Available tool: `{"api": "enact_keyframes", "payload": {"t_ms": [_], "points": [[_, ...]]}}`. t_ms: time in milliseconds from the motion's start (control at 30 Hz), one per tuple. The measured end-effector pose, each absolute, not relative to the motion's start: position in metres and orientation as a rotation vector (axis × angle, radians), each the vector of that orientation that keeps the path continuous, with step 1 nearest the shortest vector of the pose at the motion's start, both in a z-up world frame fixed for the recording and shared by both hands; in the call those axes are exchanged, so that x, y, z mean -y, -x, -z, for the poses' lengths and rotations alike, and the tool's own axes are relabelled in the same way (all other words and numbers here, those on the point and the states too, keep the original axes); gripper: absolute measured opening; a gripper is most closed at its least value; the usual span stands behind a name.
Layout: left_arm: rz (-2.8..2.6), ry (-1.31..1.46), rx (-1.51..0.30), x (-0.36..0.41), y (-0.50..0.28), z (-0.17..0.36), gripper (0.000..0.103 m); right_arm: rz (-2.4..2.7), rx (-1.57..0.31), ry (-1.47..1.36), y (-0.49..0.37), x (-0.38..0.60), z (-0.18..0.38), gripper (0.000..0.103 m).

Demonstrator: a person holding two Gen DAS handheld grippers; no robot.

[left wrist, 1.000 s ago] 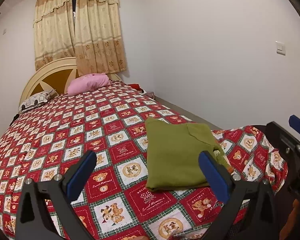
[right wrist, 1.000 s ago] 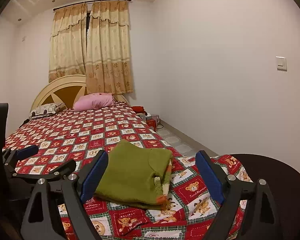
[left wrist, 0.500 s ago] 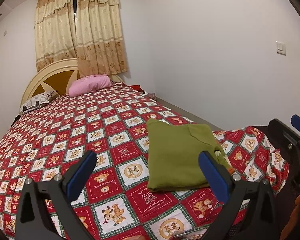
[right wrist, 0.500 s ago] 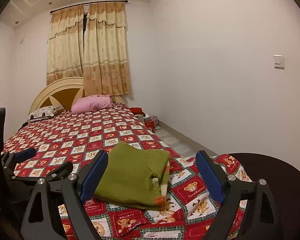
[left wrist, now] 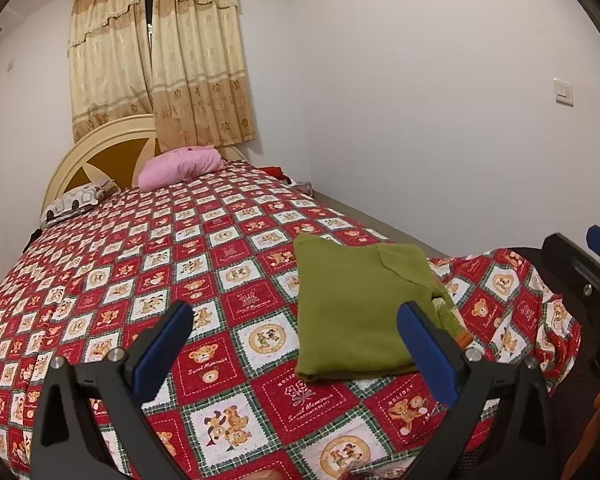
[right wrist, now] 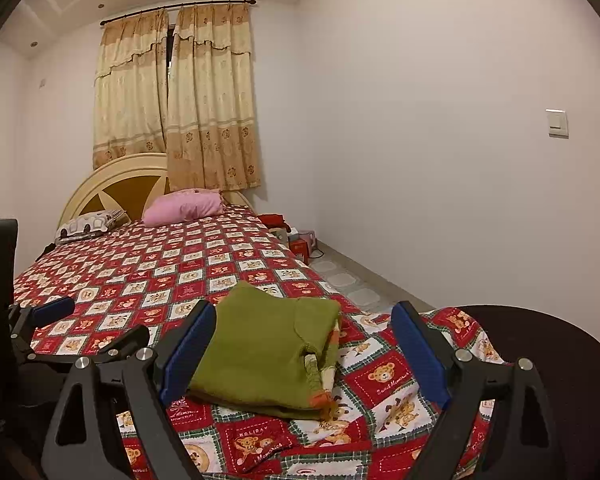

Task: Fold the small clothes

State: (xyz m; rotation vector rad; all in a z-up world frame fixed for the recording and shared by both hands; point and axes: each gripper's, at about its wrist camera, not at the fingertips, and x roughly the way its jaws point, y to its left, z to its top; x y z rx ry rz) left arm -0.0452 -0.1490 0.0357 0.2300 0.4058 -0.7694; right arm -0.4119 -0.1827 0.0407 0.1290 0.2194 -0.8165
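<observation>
The green garment (left wrist: pixel 360 308) lies folded into a neat rectangle on the bed (left wrist: pixel 180 248), near the bed's foot corner on the side toward the white wall (left wrist: pixel 440 120); an orange-trimmed edge shows at the fold nearest that wall; it rests flat on the red patchwork bedspread (right wrist: pixel 160 276) printed with bears, and nothing touches it; the left gripper (left wrist: pixel 296 344) hangs just short of the garment on the foot side, its blue-padded fingers (left wrist: pixel 164 344) spread wide and released, nothing between them; the right gripper (right wrist: pixel 304 344) hangs just short of the garment too, on the wall side of the left one, its fingers (right wrist: pixel 420 348) likewise spread wide and released, the garment seen through the gap but not pinched; in the right wrist view the left gripper (right wrist: pixel 88 328) shows beside the garment on the side away from the wall; far beyond the garment, at the head of the bed, a pink pillow (left wrist: pixel 180 166) and a patterned pillow (left wrist: pixel 80 200) lean by the cream headboard (right wrist: pixel 116 188); beige curtains (right wrist: pixel 172 92) hang behind the headboard; a light switch (right wrist: pixel 557 122) sits on the wall above the garment's side of the bed
</observation>
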Motion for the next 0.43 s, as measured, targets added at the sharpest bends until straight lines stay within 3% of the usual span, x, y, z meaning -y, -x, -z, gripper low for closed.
{"api": "enact_keyframes", "payload": {"t_ms": [433], "points": [[0.717,-0.204,-0.453,0.14,0.015,-0.026,0.103,0.852,-0.243,-0.158,0.413,0.198,-0.032,0.09]]}}
